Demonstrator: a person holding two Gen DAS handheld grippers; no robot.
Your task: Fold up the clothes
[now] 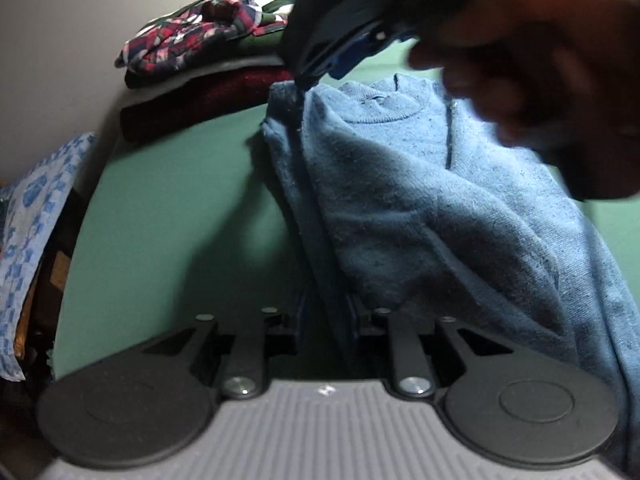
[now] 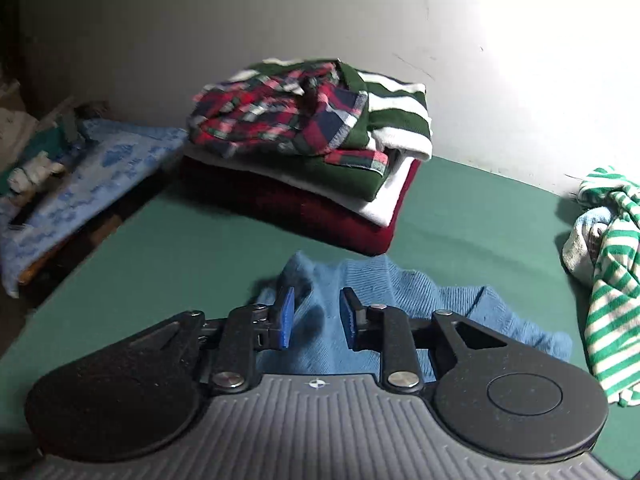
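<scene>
Hidden, cropped and blurred parts

In the left wrist view the blue sweater (image 1: 420, 200) covers the left gripper's fingers (image 1: 301, 312) — only blue slivers show — and runs off the right edge; the hand (image 1: 540, 60) at upper right is motion-blurred. In the right wrist view the striped garment (image 2: 608, 280) is cropped at the right edge — the clutter (image 2: 36, 160) at far left is too blurred to identify.

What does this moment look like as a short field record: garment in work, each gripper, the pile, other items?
garment: blue knit sweater on green table surface, partly folded
left gripper: shut on sweater's fabric
right gripper: open, sweater edge between the fingers
folded pile: plaid shirt on top, dark red garment at bottom
unfolded: green-and-white striped garment on the right
</scene>
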